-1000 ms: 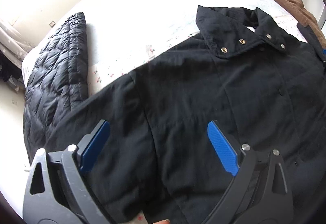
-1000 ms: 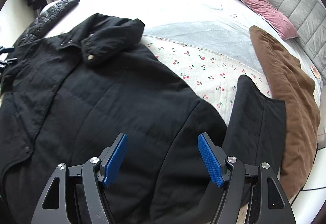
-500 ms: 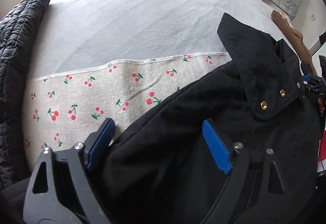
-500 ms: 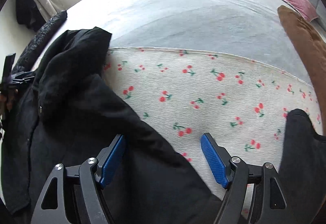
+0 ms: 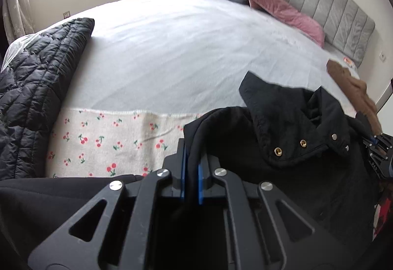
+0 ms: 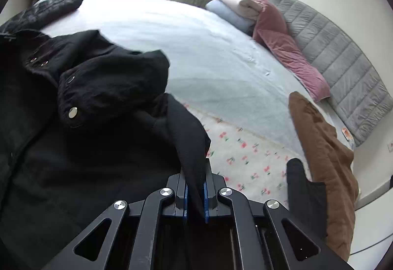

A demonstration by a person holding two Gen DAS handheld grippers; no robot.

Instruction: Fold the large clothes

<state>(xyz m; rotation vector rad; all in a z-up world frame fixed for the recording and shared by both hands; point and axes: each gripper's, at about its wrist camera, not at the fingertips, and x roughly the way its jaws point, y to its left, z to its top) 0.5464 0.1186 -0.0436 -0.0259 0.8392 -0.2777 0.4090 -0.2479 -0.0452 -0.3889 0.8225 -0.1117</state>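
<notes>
I have each hand-held gripper, left (image 5: pixel 191 171) and right (image 6: pixel 195 192), clamped on a shoulder of the black coat (image 6: pixel 73 147), to keep it spread for folding on the bed (image 5: pixel 172 49).

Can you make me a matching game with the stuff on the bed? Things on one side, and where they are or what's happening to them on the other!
Things:
1. black coat
2. brown garment
3. pink pillow
4. quilted black jacket

Places or states:
A. leaning against the grey headboard
B. pinched by the left gripper and the right gripper
C. lying along the bed's left edge in the left wrist view
D. lying below the pink pillow in the right wrist view

Pairs: 1-B, 2-D, 3-A, 4-C
</notes>
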